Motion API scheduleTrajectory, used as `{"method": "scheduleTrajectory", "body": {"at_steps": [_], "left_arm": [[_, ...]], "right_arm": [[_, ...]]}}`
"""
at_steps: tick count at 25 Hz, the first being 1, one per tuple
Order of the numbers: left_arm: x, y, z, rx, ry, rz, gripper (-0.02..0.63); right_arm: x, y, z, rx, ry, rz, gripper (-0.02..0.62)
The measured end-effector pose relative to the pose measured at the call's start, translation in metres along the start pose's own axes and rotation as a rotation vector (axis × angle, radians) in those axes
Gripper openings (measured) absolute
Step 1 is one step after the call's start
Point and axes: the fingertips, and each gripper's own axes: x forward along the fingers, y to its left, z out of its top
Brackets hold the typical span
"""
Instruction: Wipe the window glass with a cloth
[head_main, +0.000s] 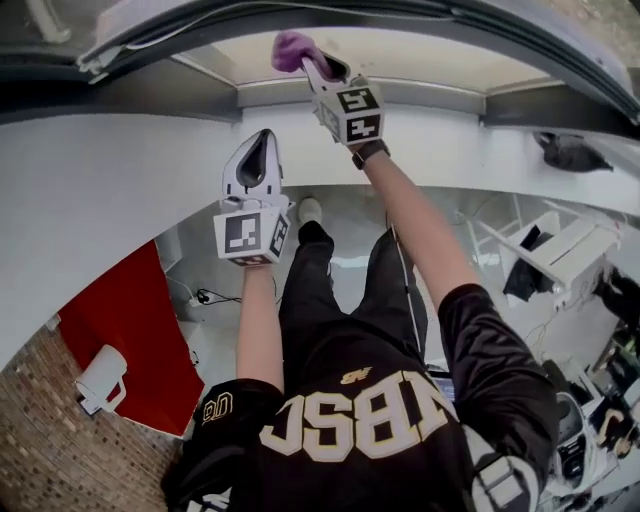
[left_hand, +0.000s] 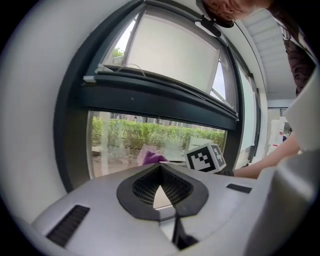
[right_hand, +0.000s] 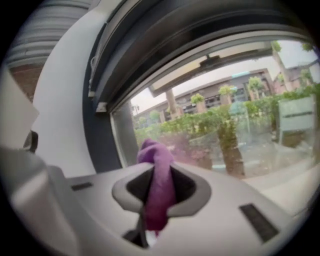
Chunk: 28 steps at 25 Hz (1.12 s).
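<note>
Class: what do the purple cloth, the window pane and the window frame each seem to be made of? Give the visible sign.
Purple cloth: soft, matte fabric, perhaps microfibre; it bunches and folds.
Window pane: clear glass; the hedge shows through.
Window frame: dark, smooth, satin; metal or plastic, cannot tell.

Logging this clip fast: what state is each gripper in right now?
Left gripper: jaws closed, nothing between them.
Right gripper: jaws closed on a bunched purple cloth.

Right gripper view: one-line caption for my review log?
Right gripper shut on a crumpled purple cloth, raised to the window glass; greenery outside.
</note>
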Motion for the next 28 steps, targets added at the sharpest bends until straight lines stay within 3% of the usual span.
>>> {"method": "scheduleTrajectory", "body": {"at_steps": [7, 10, 13, 15, 18, 21, 24, 28], "left_arm": [[0.074, -0.163, -0.029, -0.014, 0.044, -0.199, 0.013], [0.091, -0.224, -0.036, -0.005, 0.059, -0.268, 0.012], [0.104, -0.266, -0.038, 0.006, 0.063, -0.311, 0.013], [0.106, -0.28, -0.038, 0.007, 0.061, -0.325, 0.012], [0.1, -0.28, -0.043, 0.008, 0.071, -0.318, 0.014], [0.09, -0.256, -0.047, 0.003, 0.072, -0.291, 0.012], [0.073, -0.203, -0.045, -0.004, 0.066, -0.225, 0.013], [0.031, -0.102, -0.047, -0.021, 0.06, -0.064, 0.012]], "right_arm": [[-0.165, -0.239, 0.002, 0.142, -0.078, -0.38, 0.075], [-0.238, -0.327, 0.002, 0.269, -0.147, -0.538, 0.075], [-0.3, -0.399, 0.008, 0.39, -0.224, -0.681, 0.075], [-0.321, -0.421, 0.01, 0.403, -0.241, -0.731, 0.075], [-0.319, -0.41, 0.006, 0.394, -0.235, -0.71, 0.075], [-0.282, -0.355, -0.01, 0.359, -0.176, -0.589, 0.075], [-0.218, -0.26, -0.031, 0.278, -0.077, -0.396, 0.075], [-0.113, -0.099, -0.037, 0.118, 0.0, -0.054, 0.075]]}}
